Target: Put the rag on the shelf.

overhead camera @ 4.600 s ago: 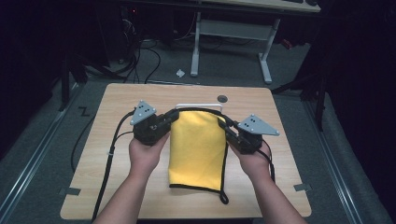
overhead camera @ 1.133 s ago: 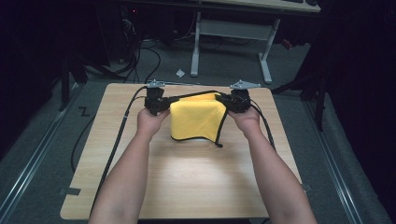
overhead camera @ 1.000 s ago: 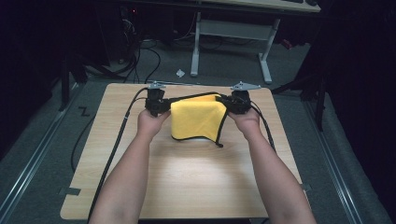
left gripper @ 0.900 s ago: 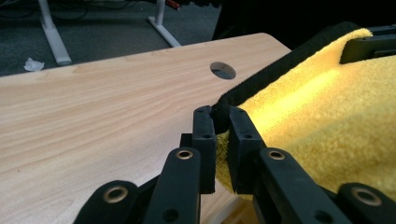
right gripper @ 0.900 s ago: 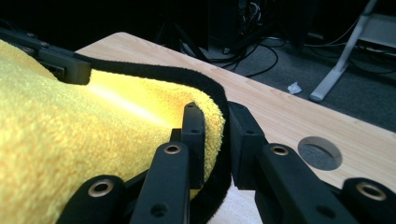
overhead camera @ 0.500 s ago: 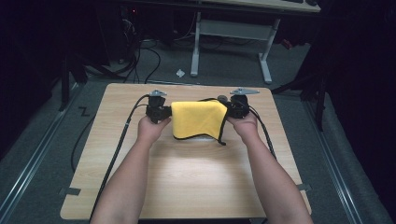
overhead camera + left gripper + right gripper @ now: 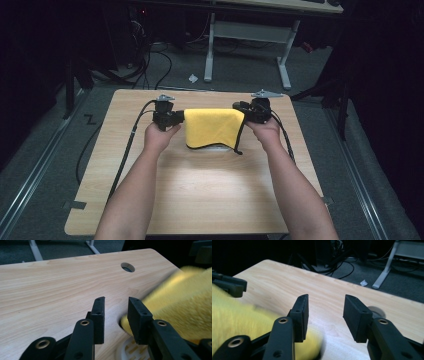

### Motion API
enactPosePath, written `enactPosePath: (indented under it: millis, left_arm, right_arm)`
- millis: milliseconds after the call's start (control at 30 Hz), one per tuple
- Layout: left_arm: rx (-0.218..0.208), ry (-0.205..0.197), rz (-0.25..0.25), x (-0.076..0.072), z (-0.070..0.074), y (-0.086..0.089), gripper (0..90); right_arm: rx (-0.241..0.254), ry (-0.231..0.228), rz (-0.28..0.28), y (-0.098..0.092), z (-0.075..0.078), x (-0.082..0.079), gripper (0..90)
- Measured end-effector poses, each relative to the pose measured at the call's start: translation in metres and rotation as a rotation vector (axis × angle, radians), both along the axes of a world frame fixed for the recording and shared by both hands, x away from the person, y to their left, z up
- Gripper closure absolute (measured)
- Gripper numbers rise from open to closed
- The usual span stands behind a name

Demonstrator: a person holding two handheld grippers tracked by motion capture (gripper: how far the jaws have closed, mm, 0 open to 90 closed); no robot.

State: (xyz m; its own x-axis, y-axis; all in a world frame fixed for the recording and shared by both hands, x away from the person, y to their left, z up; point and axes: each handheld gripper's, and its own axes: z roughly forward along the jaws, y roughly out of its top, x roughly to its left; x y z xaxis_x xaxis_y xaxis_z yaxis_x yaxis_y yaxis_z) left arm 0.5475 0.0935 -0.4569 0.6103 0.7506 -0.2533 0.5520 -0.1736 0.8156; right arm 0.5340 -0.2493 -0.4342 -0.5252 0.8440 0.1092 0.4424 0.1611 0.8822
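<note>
A yellow cloth (image 7: 212,127) with a dark trim lies folded on the far middle of the wooden table (image 7: 210,195). My left gripper (image 7: 179,118) sits at its left edge and my right gripper (image 7: 241,111) at its right edge. Both pairs of jaws have just been opening, and nothing is between them. In the left gripper view the left gripper (image 7: 116,300) has bare wood in its gap, with the blurred cloth (image 7: 185,305) beside its right jaw. In the right gripper view the right gripper (image 7: 325,297) stands wide, with the cloth (image 7: 234,315) below its left jaw.
A white slotted object (image 7: 127,350) lies under the cloth, and its edge peeks out (image 7: 216,148). A round cable hole (image 7: 127,267) is in the tabletop near the far edge. Beyond the table are desk legs (image 7: 285,65) and floor cables (image 7: 150,55).
Both grippers came slightly toward the near side with the cloth's far edge, then their jaws opened and let go. The cloth, long and flat at first, now lies folded in half.
</note>
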Motion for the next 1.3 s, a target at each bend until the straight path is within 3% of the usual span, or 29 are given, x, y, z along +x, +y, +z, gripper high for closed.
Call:
enactPosePath:
  millis: [200, 533, 667, 800, 1133, 1233, 1300]
  left_arm:
    - [0.000, -0.021, 0.035, 0.000, 0.006, 0.008, 65.0]
    - [0.006, -0.036, 0.052, -0.001, 0.011, 0.012, 63.3]
    - [0.026, -0.044, 0.048, -0.005, 0.013, 0.012, 62.5]
    - [0.019, -0.067, 0.066, -0.015, 0.012, 0.021, 60.5]
    - [0.021, -0.107, 0.114, -0.050, 0.011, 0.053, 58.1]
    - [0.013, -0.120, 0.121, -0.066, 0.012, 0.063, 56.4]
    - [0.003, -0.121, 0.123, -0.076, 0.011, 0.070, 55.7]
  right_arm:
    - [-0.002, -0.030, -0.033, -0.008, 0.011, 0.002, 54.7]
    - [-0.026, -0.024, -0.046, -0.013, 0.011, 0.001, 55.4]
    - [-0.039, -0.035, -0.054, -0.014, 0.012, -0.002, 56.1]
    - [-0.026, -0.037, -0.076, -0.021, 0.012, -0.009, 56.5]
    - [-0.034, -0.092, -0.090, -0.032, 0.012, -0.047, 56.0]
    - [-0.070, -0.095, -0.076, -0.030, 0.013, -0.062, 56.1]
    - [-0.086, -0.123, -0.071, -0.029, 0.015, -0.077, 56.3]
